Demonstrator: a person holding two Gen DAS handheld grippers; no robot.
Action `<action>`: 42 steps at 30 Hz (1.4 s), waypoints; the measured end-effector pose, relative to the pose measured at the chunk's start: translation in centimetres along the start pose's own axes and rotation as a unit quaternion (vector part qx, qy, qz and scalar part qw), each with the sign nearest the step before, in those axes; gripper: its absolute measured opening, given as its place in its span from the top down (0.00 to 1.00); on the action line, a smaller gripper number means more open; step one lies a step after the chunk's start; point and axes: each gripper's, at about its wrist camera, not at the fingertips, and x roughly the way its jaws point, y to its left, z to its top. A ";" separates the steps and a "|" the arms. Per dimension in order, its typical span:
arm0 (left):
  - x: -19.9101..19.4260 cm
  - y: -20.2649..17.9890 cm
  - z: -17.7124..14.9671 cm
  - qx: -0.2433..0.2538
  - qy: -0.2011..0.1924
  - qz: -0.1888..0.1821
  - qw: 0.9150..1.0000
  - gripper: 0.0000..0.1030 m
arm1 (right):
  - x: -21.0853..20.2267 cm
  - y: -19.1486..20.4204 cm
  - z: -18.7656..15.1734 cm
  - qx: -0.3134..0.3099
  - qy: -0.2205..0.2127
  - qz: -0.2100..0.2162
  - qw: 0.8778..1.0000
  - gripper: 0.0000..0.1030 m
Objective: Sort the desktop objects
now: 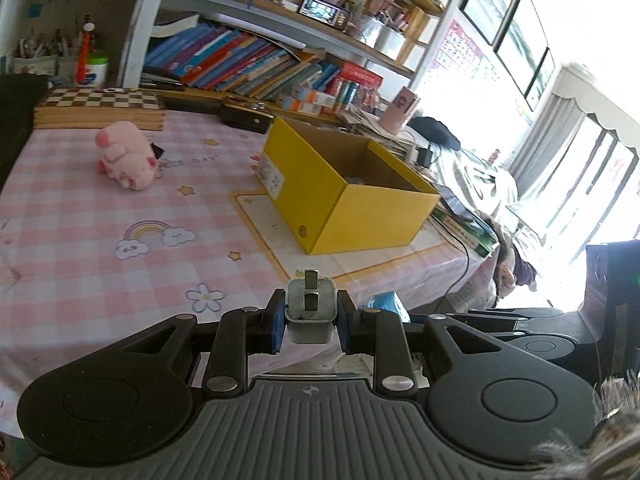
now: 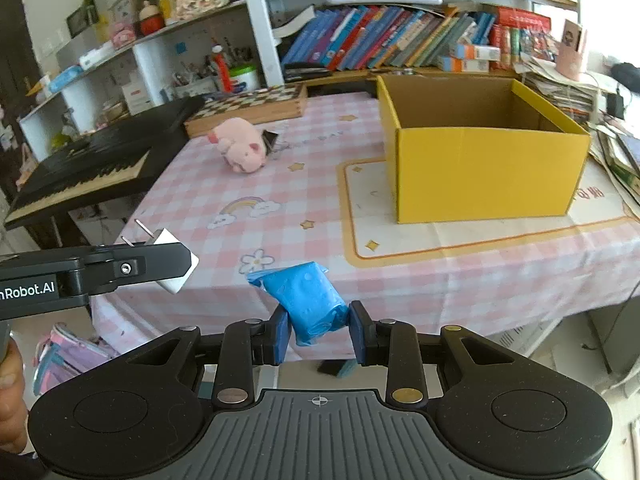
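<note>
The table (image 2: 400, 280) has a pink checked cloth. The yellow box (image 2: 486, 172) sits open on it. A pink pig toy (image 1: 126, 156) lies well left of the box. The right gripper (image 2: 318, 330) squeezes a blue bag (image 2: 312, 300) near the table's front edge. The left gripper (image 1: 310, 316) squeezes a white plug (image 1: 310, 312).

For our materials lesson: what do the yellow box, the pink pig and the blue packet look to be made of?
Yellow box: cardboard, matte, brown inside with folded edges. Pink pig: plush fabric, fuzzy surface. Blue packet in the right gripper: probably thin plastic film, glossy and crinkled.
</note>
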 end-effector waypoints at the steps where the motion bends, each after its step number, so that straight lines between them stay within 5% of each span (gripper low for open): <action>1: 0.1 -0.1 0.0 0.001 0.001 -0.003 1.000 0.77 | -0.1 -0.2 -0.1 0.002 0.001 -0.002 1.000 0.70; 42: 11.6 -7.1 5.0 0.059 0.039 -0.090 0.993 0.77 | 0.4 -11.8 2.8 0.078 0.001 -0.063 0.995 0.70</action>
